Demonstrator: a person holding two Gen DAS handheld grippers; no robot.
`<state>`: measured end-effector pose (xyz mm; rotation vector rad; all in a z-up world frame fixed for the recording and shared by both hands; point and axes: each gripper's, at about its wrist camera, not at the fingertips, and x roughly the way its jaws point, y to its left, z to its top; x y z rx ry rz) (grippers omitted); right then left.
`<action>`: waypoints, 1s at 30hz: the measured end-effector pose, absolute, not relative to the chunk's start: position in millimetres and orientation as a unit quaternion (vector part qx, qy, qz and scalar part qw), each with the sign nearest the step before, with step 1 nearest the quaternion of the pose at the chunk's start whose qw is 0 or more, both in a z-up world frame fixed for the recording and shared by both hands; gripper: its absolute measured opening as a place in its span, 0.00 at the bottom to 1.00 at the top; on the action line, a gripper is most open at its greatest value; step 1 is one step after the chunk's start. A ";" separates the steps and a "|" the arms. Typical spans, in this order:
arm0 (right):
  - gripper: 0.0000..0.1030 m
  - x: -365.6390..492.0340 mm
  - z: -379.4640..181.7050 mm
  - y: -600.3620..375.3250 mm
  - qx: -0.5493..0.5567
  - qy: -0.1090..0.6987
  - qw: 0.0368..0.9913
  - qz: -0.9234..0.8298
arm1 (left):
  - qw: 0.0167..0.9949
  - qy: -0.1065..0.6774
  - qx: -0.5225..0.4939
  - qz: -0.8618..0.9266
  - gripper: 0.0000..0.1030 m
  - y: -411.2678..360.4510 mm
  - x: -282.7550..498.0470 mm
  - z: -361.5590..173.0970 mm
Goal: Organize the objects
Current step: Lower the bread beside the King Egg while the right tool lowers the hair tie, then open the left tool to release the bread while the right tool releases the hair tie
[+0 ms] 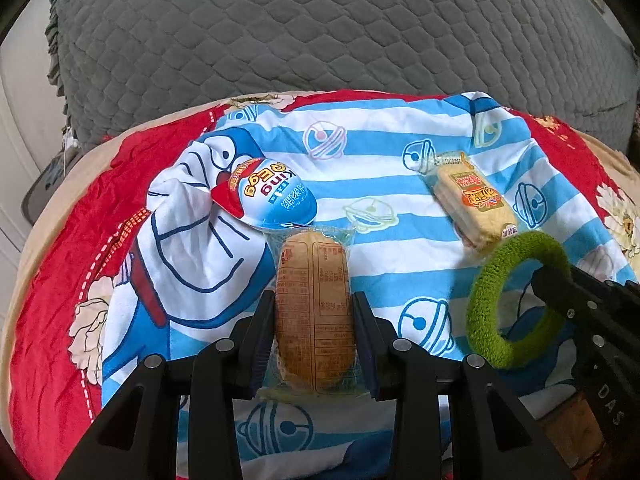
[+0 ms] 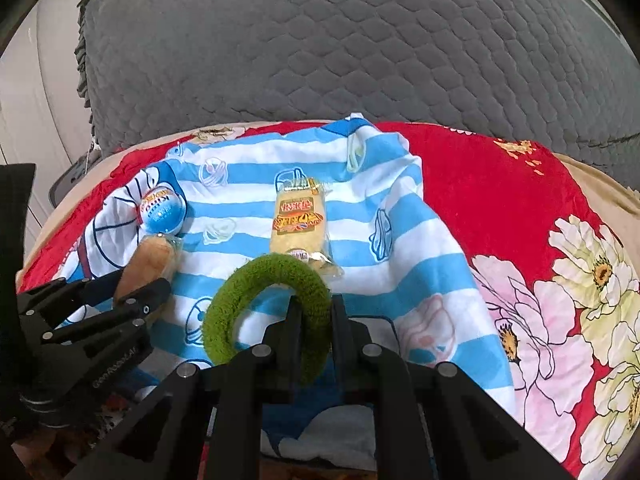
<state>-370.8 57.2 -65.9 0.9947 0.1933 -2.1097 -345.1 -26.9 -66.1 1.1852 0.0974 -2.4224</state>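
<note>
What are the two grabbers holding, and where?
Left gripper squeezes the wrapped bread across its sides. Right gripper pinches the green fuzzy ring on its band.

A grey quilted cover filled the back, its frilled edge hanging at the left. Below it spread a red blanket with big pale flowers, a blue-striped cartoon cloth over it. Pale panelled wall showed far left, everything in soft, even light.

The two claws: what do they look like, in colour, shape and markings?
Both the left claw and the right claw are matte black, with angular linkage arms joined by round silver rivets. The fingers are flat dark plates. White lettering marks each body.
</note>
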 end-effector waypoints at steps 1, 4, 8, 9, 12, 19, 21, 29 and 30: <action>0.13 -370.8 -66.7 56.9 0.392 0.079 0.388 -0.830 | 0.220 0.035 0.427 -0.876 0.38 -26.5 -344.4 -65.9; 0.13 -371.0 -68.6 55.6 0.395 0.087 0.384 -0.830 | 0.220 0.036 0.426 -0.877 0.39 -26.2 -344.0 -66.6; 0.14 -371.6 -69.6 55.0 0.399 0.088 0.382 -0.829 | 0.220 0.041 0.426 -0.877 0.40 -28.2 -343.5 -67.1; 0.14 -371.7 -69.7 55.4 0.400 0.087 0.382 -0.828 | 0.220 0.039 0.426 -0.877 0.40 -28.1 -343.3 -67.2; 0.14 -371.9 -70.0 55.4 0.401 0.089 0.381 -0.828 | 0.220 0.041 0.427 -0.876 0.42 -28.5 -342.4 -68.1; 0.14 -372.2 -70.4 53.5 0.404 0.088 0.378 -0.828 | 0.222 0.061 0.436 -0.870 0.55 -34.2 -338.5 -73.5; 0.14 -372.4 -70.7 52.8 0.405 0.090 0.378 -0.827 | 0.223 0.060 0.438 -0.869 0.57 -34.3 -337.8 -73.7; 0.16 -372.9 -69.6 52.6 0.408 0.089 0.377 -0.827 | 0.224 0.077 0.440 -0.866 0.62 -40.8 -332.9 -70.2; 0.19 -373.1 -68.9 53.1 0.408 0.088 0.377 -0.827 | 0.225 0.077 0.439 -0.867 0.65 -41.4 -331.5 -69.0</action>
